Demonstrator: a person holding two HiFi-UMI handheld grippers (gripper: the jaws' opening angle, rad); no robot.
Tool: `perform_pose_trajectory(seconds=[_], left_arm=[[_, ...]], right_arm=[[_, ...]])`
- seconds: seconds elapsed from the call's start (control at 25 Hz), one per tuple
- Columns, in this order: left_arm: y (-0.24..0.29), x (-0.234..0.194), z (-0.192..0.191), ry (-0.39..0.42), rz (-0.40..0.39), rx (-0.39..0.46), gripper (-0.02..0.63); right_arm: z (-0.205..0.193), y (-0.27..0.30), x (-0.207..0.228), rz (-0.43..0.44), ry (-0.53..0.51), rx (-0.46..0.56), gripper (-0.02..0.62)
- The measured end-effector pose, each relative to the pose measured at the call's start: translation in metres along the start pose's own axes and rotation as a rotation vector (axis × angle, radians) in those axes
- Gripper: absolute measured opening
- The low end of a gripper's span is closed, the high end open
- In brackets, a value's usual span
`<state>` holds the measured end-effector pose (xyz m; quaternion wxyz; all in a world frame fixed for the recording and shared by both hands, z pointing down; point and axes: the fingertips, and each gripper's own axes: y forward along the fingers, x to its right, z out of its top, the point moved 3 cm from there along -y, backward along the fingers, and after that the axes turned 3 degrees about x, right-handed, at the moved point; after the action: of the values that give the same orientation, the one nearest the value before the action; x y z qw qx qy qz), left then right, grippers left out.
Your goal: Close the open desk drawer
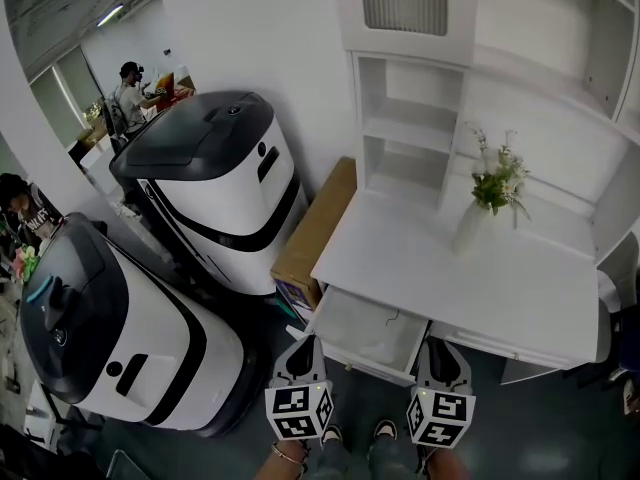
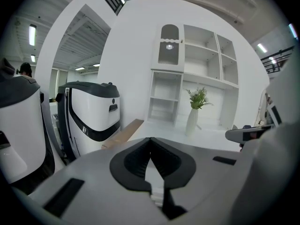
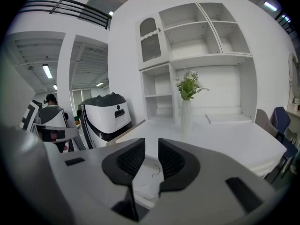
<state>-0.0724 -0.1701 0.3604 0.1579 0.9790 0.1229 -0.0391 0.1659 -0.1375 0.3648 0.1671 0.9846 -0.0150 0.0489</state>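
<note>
White vase (image 1: 468,230) holding green-and-white flowers (image 1: 497,180) stands upright on the table (image 1: 520,298), toward the back. White shelf unit (image 1: 410,118) rises behind it against the wall. Brown cardboard box (image 1: 315,230) sits on edge beside the table's left end. Left of the box: white-and-black machine (image 1: 215,183); a second, similar machine (image 1: 110,328) nearer. Person (image 1: 128,93) stands far back left. Blue chair (image 3: 280,123) is right of the table.

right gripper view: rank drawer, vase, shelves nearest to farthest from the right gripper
1. drawer: open, just below the parted jaws of the right gripper
2. vase: ahead, mid desk
3. shelves: at the desk's back, left of the vase
</note>
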Motion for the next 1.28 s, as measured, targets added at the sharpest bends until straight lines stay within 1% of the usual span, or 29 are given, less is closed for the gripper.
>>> perform_pose_trajectory(seconds=[0.28, 0.48, 0.64, 0.76, 0.96, 1.28], left_arm=[[0.005, -0.026, -0.037, -0.015, -0.019, -0.064, 0.014], [0.001, -0.043, -0.074, -0.021, -0.038, -0.144, 0.014], [0.005, -0.056, -0.110, -0.020, -0.071, -0.205, 0.013], [0.009, -0.060, -0.131, -0.003, -0.112, -0.240, 0.014], [0.008, -0.068, -0.152, 0.023, -0.157, -0.274, 0.014], [0.004, -0.091, -0.162, 0.030, -0.149, -0.299, 0.014]], right_arm=[[-0.035, -0.001, -0.017, -0.041, -0.003, -0.066, 0.095], [-0.071, -0.009, -0.031, -0.076, -0.010, -0.136, 0.092], [-0.107, -0.010, -0.046, -0.099, 0.002, -0.190, 0.092], [-0.128, -0.009, -0.054, -0.122, 0.011, -0.212, 0.092], [-0.156, -0.010, -0.065, -0.152, 0.026, -0.241, 0.094], [-0.177, -0.002, -0.077, -0.187, 0.041, -0.259, 0.095]])
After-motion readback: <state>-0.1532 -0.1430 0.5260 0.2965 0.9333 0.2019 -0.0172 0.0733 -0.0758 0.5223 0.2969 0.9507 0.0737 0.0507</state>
